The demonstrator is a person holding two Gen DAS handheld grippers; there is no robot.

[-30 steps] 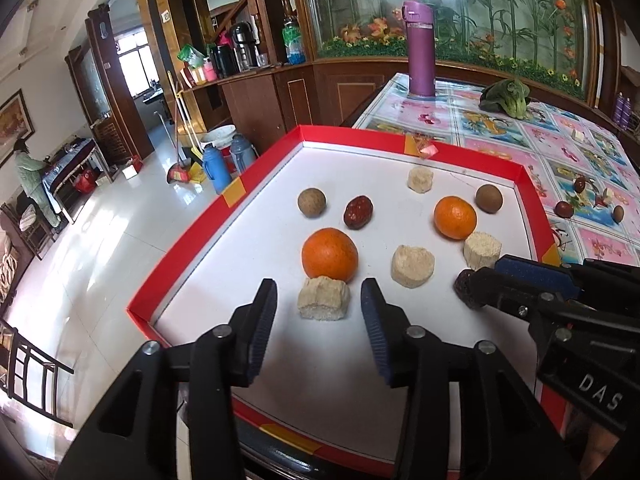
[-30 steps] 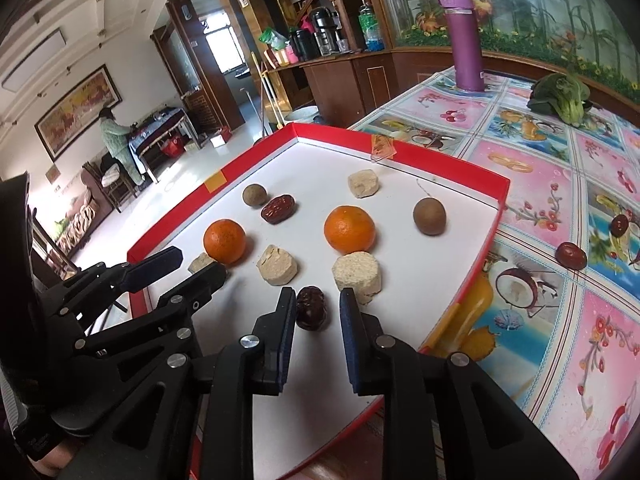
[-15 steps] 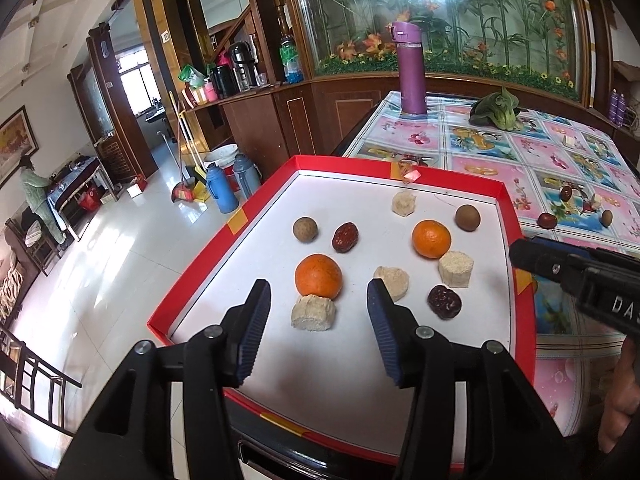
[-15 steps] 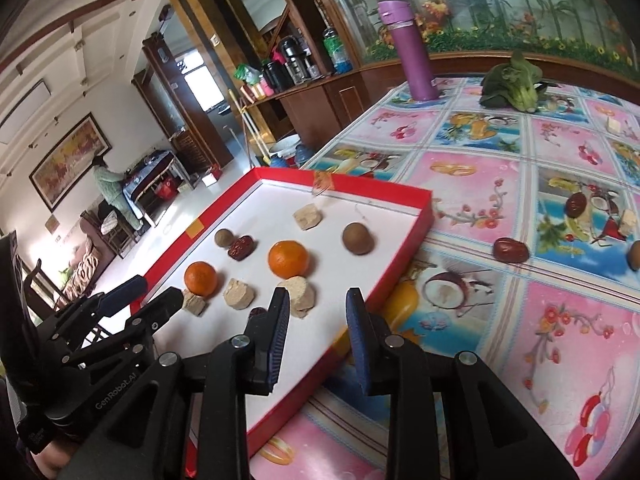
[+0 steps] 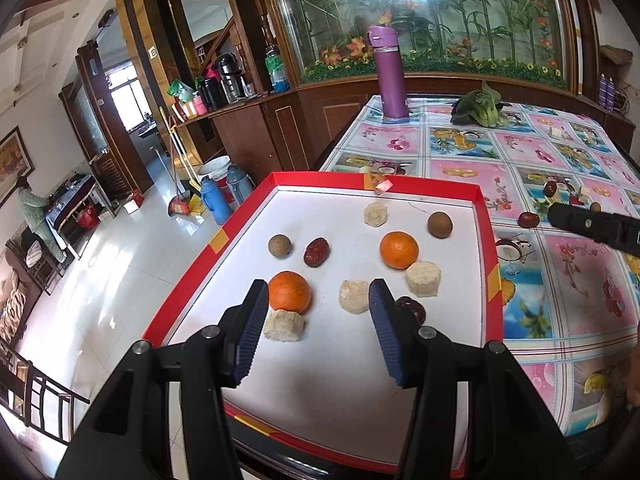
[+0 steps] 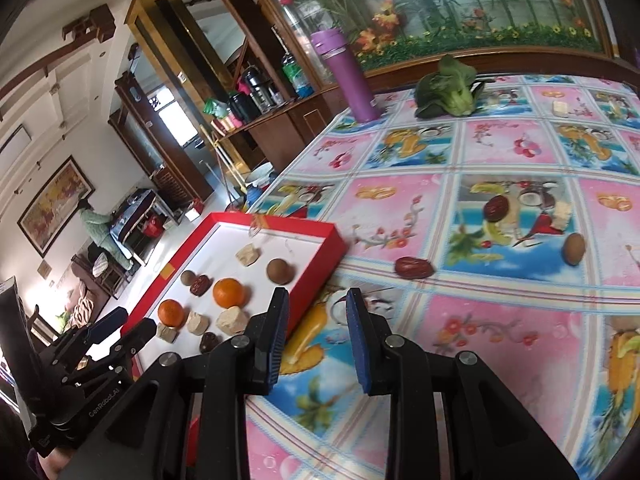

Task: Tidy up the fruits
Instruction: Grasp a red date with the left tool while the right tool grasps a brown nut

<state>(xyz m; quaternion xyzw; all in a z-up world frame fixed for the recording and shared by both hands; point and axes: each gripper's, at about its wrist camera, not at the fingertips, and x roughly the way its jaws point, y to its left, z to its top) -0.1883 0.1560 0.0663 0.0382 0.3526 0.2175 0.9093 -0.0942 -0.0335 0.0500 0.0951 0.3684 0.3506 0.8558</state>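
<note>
At the bottom centre of the right wrist view the right gripper [image 6: 316,314] is now spread open and empty, having pulled back off the red tray [image 6: 320,258] after leaving a dark date [image 6: 208,341] on the white floor at the tray's lower left. It now faces the flowered tablecloth [image 6: 500,320], where another date [image 6: 414,267] lies mid-frame with a small brown fruit [image 6: 574,248] to its right, likely the next pickups. The left gripper [image 5: 318,310] stays wide open and empty, low in its view, over the oranges [image 5: 289,292].
</note>
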